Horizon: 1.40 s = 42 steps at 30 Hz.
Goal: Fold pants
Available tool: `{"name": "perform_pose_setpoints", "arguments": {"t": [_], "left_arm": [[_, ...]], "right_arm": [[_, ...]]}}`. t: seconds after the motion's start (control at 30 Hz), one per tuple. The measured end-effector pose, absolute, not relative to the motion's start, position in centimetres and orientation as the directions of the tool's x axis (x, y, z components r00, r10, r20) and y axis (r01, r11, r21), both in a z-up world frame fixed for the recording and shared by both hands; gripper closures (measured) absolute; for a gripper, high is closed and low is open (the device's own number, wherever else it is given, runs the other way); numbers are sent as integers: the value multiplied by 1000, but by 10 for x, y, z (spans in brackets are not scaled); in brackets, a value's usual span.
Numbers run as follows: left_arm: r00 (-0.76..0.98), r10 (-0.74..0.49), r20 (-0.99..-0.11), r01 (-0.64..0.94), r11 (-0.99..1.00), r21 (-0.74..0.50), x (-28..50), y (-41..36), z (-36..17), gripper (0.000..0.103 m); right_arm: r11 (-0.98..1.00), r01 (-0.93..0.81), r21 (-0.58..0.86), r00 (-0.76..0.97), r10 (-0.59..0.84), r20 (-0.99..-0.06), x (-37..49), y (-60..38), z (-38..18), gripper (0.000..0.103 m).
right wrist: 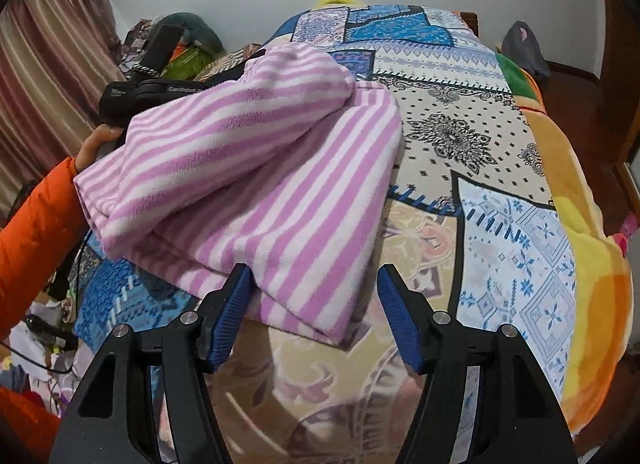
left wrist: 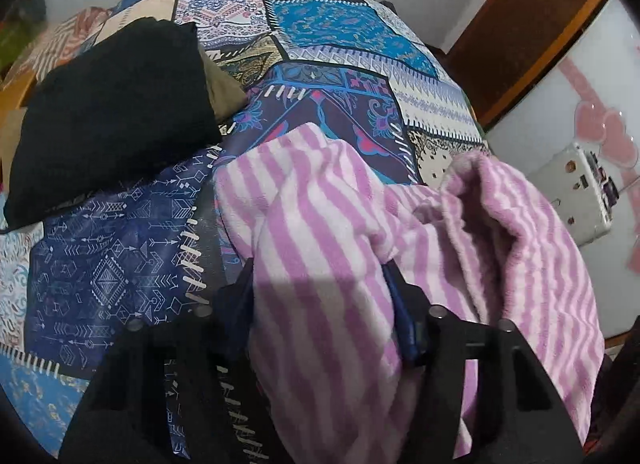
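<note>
Item: pink-striped fleece pants (right wrist: 248, 168), bunched on my patchwork bedspread (right wrist: 480, 152). My left gripper (left wrist: 320, 292) holds a fold of them. My right gripper (right wrist: 316, 304) stands wide, its left finger touching the hem.

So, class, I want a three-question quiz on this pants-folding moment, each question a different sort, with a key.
1. True or false: the right gripper is clamped on the striped pants.
2. Which colour are the stripes on the pants? A green, B pink and white, C black.
3. Fill in: in the left wrist view, a folded ____ garment lies on the patchwork bedspread beyond the left gripper.

Key: 1 false, its fingers stand apart with the pants' edge between them; 2 B; 3 black.
</note>
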State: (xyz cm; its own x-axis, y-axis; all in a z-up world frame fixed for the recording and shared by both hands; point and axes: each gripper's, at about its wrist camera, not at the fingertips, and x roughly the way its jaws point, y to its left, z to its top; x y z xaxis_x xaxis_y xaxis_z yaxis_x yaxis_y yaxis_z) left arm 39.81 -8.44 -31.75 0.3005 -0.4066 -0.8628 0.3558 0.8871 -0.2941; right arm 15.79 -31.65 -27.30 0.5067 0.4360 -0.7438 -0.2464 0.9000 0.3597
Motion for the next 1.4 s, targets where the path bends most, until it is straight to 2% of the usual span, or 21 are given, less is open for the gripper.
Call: {"name": "perform_pose_setpoints", "arguments": {"t": [0.1,0.27,0.43,0.63,0.77,1.17,1.4], "left_arm": [[330,-392,-859,357,894,-270,386,-78,-314,55],[408,-316,-857,283,936,-211,353,-55,-304,57],[445,-274,-853,201,958,-203,315,-33,-294,60],[524,-170,-834,127,985,-121,264,-27,-278,62],[532,-160,-831,98,987,-128,235,-27,-269,63],[577,-180,-797,74,983,-169,153,-44,-252,63],[617,-135,-775,81,991,-108,154,-20,-229,50]], "right_arm": [[897,-253,362,500,442,-745,169,-320,-275,42],[909,-264,323,508,416,-755,191,-328,-277,42],[934,-248,258,537,354,-765,209,-336,-274,42],[928,-259,268,592,371,-715,195,-346,-250,42],[917,-304,257,616,396,-681,176,-343,-231,42],[856,-463,230,617,497,-611,124,-301,-194,42],[835,-504,220,596,521,-610,117,-270,-193,42]]}}
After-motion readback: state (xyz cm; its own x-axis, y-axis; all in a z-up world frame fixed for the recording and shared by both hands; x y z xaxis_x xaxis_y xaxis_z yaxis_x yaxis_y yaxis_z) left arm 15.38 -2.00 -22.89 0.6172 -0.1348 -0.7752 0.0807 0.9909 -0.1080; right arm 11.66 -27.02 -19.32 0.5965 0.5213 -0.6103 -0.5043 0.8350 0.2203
